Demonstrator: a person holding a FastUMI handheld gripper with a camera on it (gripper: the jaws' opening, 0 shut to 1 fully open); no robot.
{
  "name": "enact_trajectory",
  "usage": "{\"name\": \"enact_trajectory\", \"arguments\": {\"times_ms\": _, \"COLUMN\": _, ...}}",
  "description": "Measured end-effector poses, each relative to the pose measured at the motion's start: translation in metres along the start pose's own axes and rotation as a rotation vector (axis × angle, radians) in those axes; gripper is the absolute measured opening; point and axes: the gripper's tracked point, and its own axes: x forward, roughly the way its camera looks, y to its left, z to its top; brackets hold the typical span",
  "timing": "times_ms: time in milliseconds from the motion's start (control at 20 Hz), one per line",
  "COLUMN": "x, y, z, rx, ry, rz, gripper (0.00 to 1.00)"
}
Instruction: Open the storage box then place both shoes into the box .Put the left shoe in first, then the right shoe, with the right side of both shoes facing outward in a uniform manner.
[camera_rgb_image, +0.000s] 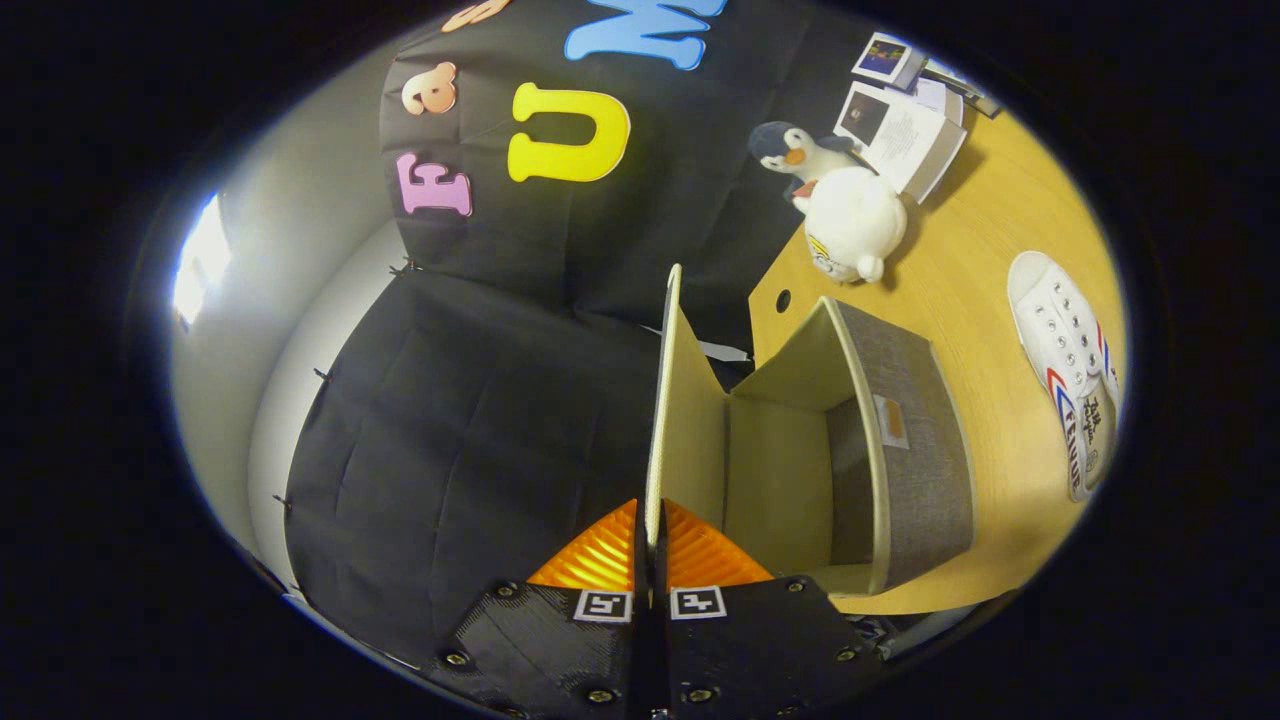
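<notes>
One grey fabric storage box (905, 450) sits right of centre on the wooden table (990, 290), and we see its cream interior bare, with no shoe inside. Our gripper (650, 530), at the bottom centre, has its fingers pressed together on the edge of the box's raised lid (680, 400), which stands upright. One white sneaker (1065, 365) lies at the far right, apart from the box. A plush penguin (840, 205) and open booklets (900, 125) occupy the upper right.
</notes>
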Motion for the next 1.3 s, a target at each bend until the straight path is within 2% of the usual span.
{"name": "enact_trajectory", "arguments": {"times_ms": 300, "x": 0.034, "y": 0.042, "z": -0.012, "rx": -0.089, "ry": 0.019, "rz": 0.002, "gripper": 0.00}}
{"name": "enact_trajectory", "arguments": {"times_ms": 700, "x": 0.087, "y": 0.076, "z": -0.048, "rx": -0.296, "ry": 0.034, "rz": -0.067, "gripper": 0.00}}
{"name": "enact_trajectory", "arguments": {"times_ms": 1050, "x": 0.134, "y": 0.082, "z": -0.081, "rx": -0.352, "ry": 0.071, "rz": -0.096, "gripper": 0.02}}
{"name": "enact_trajectory", "arguments": {"times_ms": 1150, "x": 0.140, "y": 0.086, "z": -0.089, "rx": -0.392, "ry": 0.095, "rz": -0.079, "gripper": 0.10}}
{"name": "enact_trajectory", "arguments": {"times_ms": 1250, "x": 0.142, "y": 0.088, "z": -0.095, "rx": -0.447, "ry": 0.106, "rz": -0.066, "gripper": 0.35}}
{"name": "enact_trajectory", "arguments": {"times_ms": 1300, "x": 0.139, "y": 0.089, "z": -0.097, "rx": -0.471, "ry": 0.112, "rz": -0.061, "gripper": 0.54}}
